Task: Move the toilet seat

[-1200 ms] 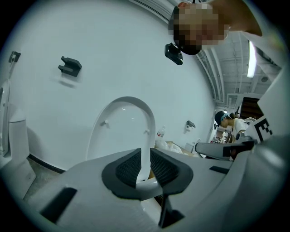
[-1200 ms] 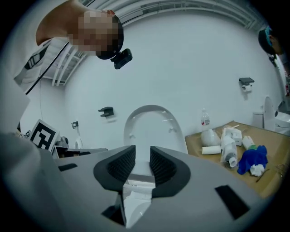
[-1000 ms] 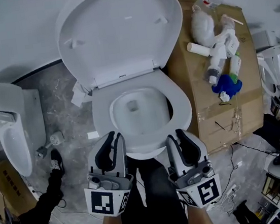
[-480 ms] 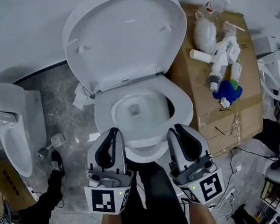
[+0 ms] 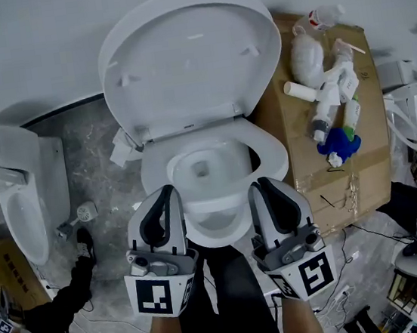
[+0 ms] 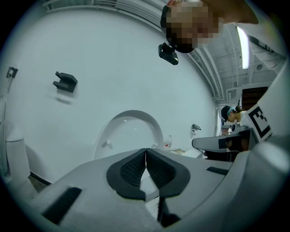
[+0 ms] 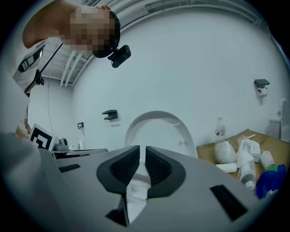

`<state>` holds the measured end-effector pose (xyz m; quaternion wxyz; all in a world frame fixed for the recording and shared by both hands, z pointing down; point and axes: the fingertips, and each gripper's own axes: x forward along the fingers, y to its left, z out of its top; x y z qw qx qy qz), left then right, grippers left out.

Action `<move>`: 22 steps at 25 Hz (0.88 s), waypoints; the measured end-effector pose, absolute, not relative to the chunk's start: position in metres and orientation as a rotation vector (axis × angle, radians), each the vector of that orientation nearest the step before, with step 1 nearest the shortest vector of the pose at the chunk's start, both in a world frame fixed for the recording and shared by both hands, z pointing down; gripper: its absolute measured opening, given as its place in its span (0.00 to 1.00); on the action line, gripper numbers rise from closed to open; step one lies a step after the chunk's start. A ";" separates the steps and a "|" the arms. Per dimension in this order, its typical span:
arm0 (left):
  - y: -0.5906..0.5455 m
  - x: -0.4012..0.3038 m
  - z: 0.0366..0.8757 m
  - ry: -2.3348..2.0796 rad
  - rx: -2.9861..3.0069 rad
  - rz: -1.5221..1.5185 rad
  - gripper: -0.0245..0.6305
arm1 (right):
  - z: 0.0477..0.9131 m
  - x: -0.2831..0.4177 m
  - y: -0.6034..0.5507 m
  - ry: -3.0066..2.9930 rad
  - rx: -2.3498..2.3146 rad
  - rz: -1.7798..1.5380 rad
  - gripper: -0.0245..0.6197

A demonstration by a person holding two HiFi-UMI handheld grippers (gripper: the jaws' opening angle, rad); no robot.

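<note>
Left gripper pinched shut, empty. Right gripper closing, thin slit left, nothing between. Toilet seat down on bowl just ahead of both tips, lid upright beyond. Tips probably placed to hook seat's front rim.

The toilet seat is white, the cardboard brown, the floor mottled grey.

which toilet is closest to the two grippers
The middle toilet, lid up: the left gripper, shut, and the right gripper, jaws closing on nothing, are at its front rim. The left toilet and right toilet stand well aside.
</note>
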<state>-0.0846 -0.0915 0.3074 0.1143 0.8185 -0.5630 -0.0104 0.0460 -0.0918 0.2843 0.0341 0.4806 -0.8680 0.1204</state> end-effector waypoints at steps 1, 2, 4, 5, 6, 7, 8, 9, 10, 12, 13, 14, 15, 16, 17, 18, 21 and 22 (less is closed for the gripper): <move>-0.093 -0.085 0.307 -1.654 2.400 -0.029 0.06 | 0.284 0.045 -0.094 -2.671 1.474 0.369 0.11; -0.095 -0.086 0.307 -1.657 2.400 -0.027 0.06 | 0.283 0.045 -0.097 -2.672 1.470 0.368 0.11; -0.099 -0.087 0.306 -1.662 2.401 -0.025 0.06 | 0.282 0.044 -0.101 -2.674 1.469 0.371 0.11; -0.101 -0.087 0.305 -1.664 2.403 -0.024 0.06 | 0.282 0.044 -0.104 -2.676 1.471 0.373 0.11; -0.104 -0.088 0.305 -1.666 2.404 -0.025 0.05 | 0.281 0.043 -0.107 -2.677 1.473 0.375 0.11; -0.106 -0.089 0.304 -1.668 2.406 -0.028 0.05 | 0.281 0.042 -0.109 -2.678 1.473 0.376 0.11; -0.109 -0.089 0.303 -1.670 2.408 -0.030 0.05 | 0.280 0.042 -0.112 -2.679 1.470 0.378 0.11; -0.111 -0.090 0.302 -1.673 2.410 -0.034 0.05 | 0.280 0.041 -0.115 -2.680 1.467 0.379 0.11; -0.114 -0.091 0.301 -1.677 2.411 -0.037 0.05 | 0.279 0.040 -0.118 -2.681 1.465 0.378 0.11; -0.119 -0.092 0.300 -1.684 2.413 -0.039 0.05 | 0.278 0.039 -0.125 -2.682 1.462 0.380 0.11; -0.121 -0.093 0.299 -1.685 2.412 -0.039 0.05 | 0.277 0.038 -0.127 -2.683 1.462 0.382 0.11; -0.124 -0.093 0.299 -1.685 2.412 -0.039 0.05 | 0.277 0.038 -0.130 -2.684 1.463 0.383 0.11; -0.125 -0.093 0.298 -1.685 2.412 -0.039 0.05 | 0.276 0.037 -0.132 -2.685 1.464 0.383 0.11; -0.127 -0.094 0.298 -1.685 2.412 -0.039 0.05 | 0.276 0.037 -0.135 -2.686 1.465 0.382 0.11; -0.129 -0.094 0.298 -1.685 2.411 -0.040 0.05 | 0.275 0.036 -0.137 -2.689 1.464 0.381 0.11; -0.131 -0.094 0.297 -1.685 2.411 -0.040 0.05 | 0.275 0.036 -0.139 -2.691 1.463 0.380 0.11; -0.136 -0.097 0.296 -1.692 2.411 -0.042 0.05 | 0.273 0.034 -0.145 -2.699 1.458 0.376 0.11; -0.138 -0.097 0.295 -1.695 2.411 -0.042 0.05 | 0.272 0.033 -0.147 -2.702 1.456 0.374 0.11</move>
